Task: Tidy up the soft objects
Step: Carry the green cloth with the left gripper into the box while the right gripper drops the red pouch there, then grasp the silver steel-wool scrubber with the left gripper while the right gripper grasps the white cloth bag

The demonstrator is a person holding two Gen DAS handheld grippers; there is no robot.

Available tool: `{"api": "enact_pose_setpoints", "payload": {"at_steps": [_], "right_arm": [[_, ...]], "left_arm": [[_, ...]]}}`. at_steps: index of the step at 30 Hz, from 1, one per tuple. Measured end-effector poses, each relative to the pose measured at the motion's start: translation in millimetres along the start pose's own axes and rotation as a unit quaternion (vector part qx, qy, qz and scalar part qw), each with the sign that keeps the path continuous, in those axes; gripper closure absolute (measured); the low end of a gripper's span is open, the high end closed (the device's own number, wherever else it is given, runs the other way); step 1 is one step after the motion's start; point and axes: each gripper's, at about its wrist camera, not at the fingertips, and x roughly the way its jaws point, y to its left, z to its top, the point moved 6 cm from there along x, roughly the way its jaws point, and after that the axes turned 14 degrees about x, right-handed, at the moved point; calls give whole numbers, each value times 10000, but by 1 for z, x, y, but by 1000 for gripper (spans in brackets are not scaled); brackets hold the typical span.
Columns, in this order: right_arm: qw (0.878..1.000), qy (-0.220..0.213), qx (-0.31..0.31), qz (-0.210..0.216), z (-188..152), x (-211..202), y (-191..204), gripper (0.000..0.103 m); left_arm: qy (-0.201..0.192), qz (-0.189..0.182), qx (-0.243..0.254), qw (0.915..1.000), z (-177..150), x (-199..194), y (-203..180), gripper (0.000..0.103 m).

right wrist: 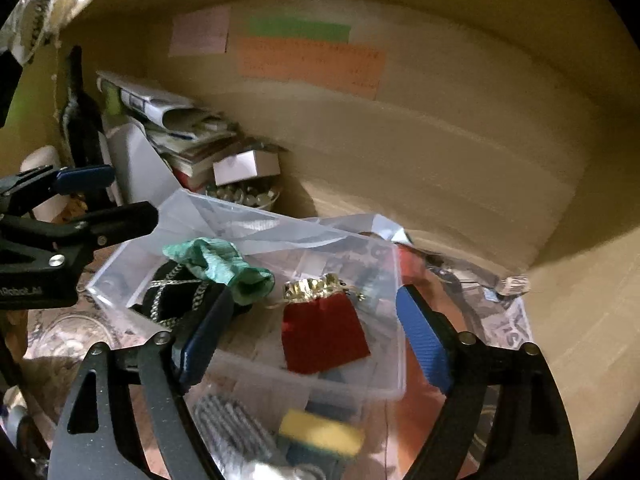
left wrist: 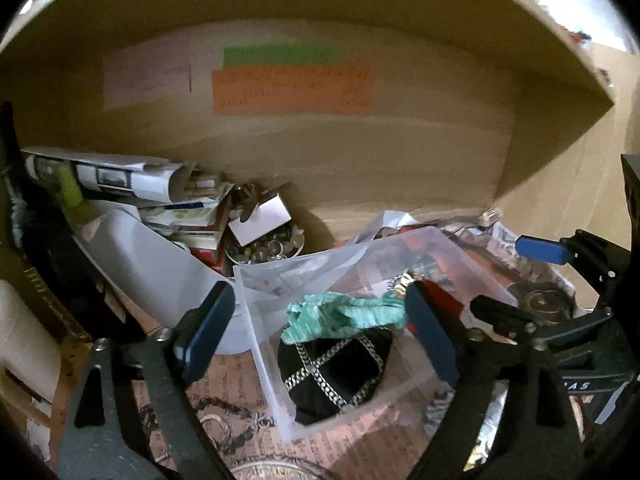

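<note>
A clear plastic bin sits on the shelf. In it lie a black pouch with silver chain trim, a crumpled green cloth on top of that pouch, and a red pouch with a gold top. My left gripper is open, with its fingers straddling the green cloth and black pouch. My right gripper is open and hovers over the red pouch. The black pouch and green cloth also show in the right wrist view.
A wooden back wall carries pink, green and orange notes. At the back left are rolled papers, stacked books, a small white box and a bowl of glass beads. A yellow sponge lies below the bin.
</note>
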Motion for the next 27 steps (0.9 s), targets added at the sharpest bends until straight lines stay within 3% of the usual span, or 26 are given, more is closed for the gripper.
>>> {"api": "enact_pose_setpoints", "payload": {"at_steps": [11, 22, 27], "right_arm": [[9988, -398, 290, -85, -35, -52, -15, 15], [9959, 86, 876, -209, -96, -52, -41, 15], [9934, 237, 1114, -149, -112, -49, -50, 15]], "left_arm": [[80, -440, 236, 9987, -33, -23, -41, 7], [866, -1211, 241, 9886, -75, 13, -101, 7], [1032, -1307, 336, 9855, -79, 30, -119, 7]]}}
